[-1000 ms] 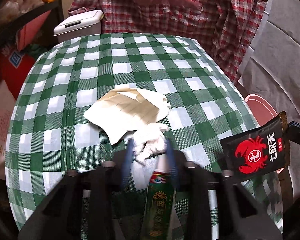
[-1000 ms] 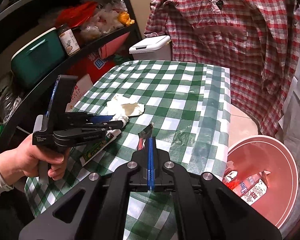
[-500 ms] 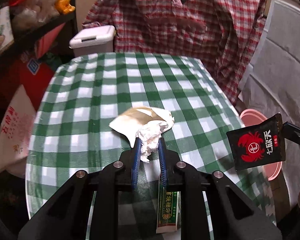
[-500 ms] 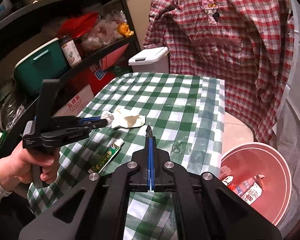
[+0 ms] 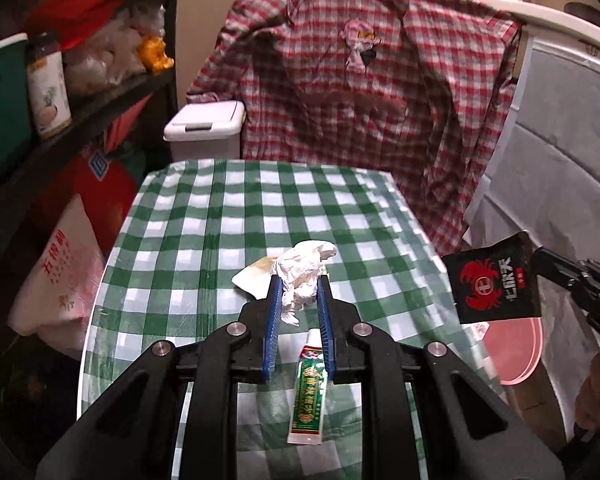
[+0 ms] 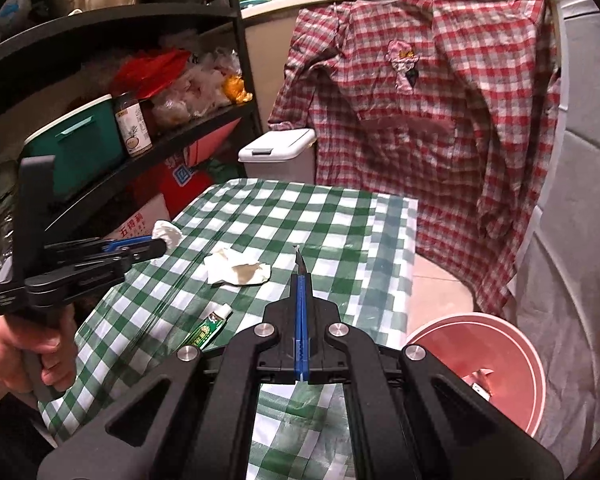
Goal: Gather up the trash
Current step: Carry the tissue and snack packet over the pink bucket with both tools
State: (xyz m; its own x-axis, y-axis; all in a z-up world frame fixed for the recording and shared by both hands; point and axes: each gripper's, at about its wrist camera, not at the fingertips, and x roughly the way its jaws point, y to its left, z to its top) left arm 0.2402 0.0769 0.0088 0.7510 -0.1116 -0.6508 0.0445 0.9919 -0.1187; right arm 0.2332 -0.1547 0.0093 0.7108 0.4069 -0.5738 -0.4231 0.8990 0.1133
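My left gripper [image 5: 299, 285] is shut on a crumpled white tissue [image 5: 304, 270] and holds it above the green checked table [image 5: 220, 216]; the tissue also shows in the right wrist view [image 6: 167, 233]. My right gripper [image 6: 302, 276] is shut on a black snack packet with a red crab [image 5: 492, 282], seen edge-on in its own view [image 6: 300, 258]. A stained paper napkin [image 6: 236, 272] and a green toothpaste tube [image 5: 309, 394] lie on the table. A pink bin [image 6: 496, 364] stands on the floor at the table's right.
A white lidded bin [image 5: 206, 130] stands behind the table. A red plaid shirt [image 5: 364, 112] hangs at the back. Black shelves [image 6: 112, 80] with jars, bags and a teal box fill the left. Bags [image 5: 60, 272] lean by the table's left edge.
My left gripper has closed on the tissue and lifted it off the table. My right gripper has risen with the packet; the toothpaste tube and napkin stay on the table.
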